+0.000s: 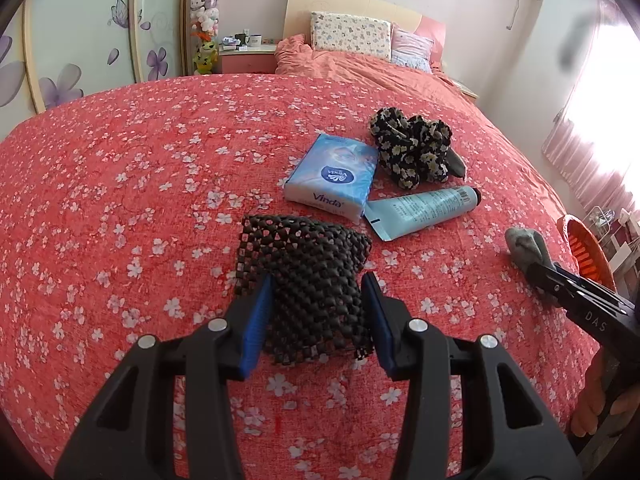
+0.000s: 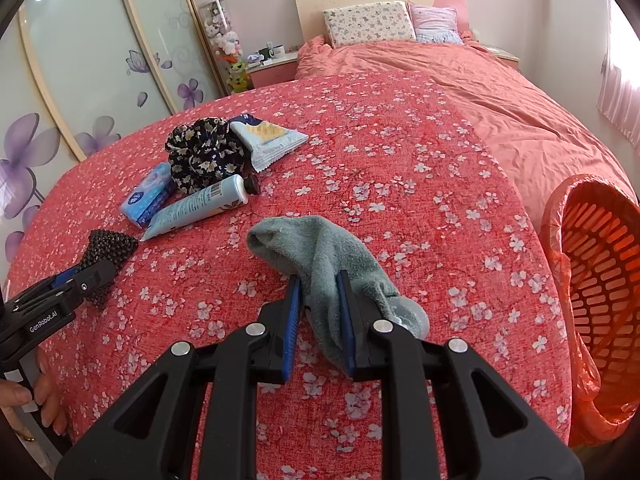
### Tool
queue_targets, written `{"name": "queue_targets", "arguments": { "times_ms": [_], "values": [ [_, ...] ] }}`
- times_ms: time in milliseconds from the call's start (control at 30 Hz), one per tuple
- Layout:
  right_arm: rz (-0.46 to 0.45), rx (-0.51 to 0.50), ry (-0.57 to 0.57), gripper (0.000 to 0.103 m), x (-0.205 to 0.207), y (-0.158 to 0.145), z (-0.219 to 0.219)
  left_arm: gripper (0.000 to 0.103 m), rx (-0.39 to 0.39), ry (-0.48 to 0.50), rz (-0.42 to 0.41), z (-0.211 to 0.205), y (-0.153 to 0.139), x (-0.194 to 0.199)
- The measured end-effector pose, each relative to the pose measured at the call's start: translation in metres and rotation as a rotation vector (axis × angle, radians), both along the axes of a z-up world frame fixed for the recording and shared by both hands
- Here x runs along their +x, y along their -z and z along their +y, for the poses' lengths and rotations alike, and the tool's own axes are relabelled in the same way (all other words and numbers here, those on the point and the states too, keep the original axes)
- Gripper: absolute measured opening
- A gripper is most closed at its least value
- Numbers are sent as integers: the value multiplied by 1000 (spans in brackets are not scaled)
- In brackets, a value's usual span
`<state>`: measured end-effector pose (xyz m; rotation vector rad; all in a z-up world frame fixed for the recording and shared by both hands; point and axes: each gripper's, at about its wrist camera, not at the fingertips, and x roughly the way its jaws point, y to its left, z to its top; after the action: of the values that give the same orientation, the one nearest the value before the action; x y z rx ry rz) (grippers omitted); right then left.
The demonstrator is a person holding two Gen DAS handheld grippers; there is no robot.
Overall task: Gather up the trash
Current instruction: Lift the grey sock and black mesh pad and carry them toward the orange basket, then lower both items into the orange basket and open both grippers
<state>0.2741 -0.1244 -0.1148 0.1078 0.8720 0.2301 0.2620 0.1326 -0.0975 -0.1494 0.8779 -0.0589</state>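
Step in hand: you have a piece gripped in each claw, both still low on the bed (image 1: 160, 200), neither yet carried over to the basket (image 2: 600, 280).
Left claw (image 1: 318, 300): clamped on the folded black mesh mat (image 1: 308, 264), its blue pads pressing the mat's two sides; the mat rests on the red flowered bedspread.
Right claw (image 2: 318, 300): nearly together, pinching the grey-green sock (image 2: 320, 256) at its middle, the rest of the sock lying on the bedspread.
Next move (my reading): lift the sock clear and swing it right to the orange basket with its bag liner, standing at the bed's edge just beside your right hand; open only once you are over the rim. The sock is limp and will trail, so raise it well before moving across.
Left on the bed: tissue pack (image 1: 332, 176), blue tube (image 1: 424, 208), black flowered cloth bundle (image 1: 412, 148), grouped close together beyond the mat.
Right view only: a snack wrapper (image 2: 268, 140) behind the cloth bundle, and the basket's open mouth.
Left view only: how the mat sits between the pads (the right view shows just a corner of it).
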Motion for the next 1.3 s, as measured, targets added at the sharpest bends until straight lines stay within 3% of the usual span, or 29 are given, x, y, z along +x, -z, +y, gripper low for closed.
{"name": "queue_targets", "arguments": {
  "times_ms": [167, 300, 600, 933, 1300],
  "values": [
    [-1, 11, -1, 18, 0, -1, -3, 42, 7, 4, -2, 0, -1, -1],
    [5, 53, 1, 9, -3, -6, -9, 19, 12, 20, -1, 3, -2, -2],
    [-106, 92, 48, 9, -39, -45, -38, 16, -23, 66, -78, -22, -38, -23],
    [-181, 75, 194, 9, -67, -69, -110, 16, -68, 222, -168, -112, -80, -30],
    [-202, 106, 383, 9, -78, -66, -200, 16, -115, 487, -184, -255, -95, -28]
  ]
}}
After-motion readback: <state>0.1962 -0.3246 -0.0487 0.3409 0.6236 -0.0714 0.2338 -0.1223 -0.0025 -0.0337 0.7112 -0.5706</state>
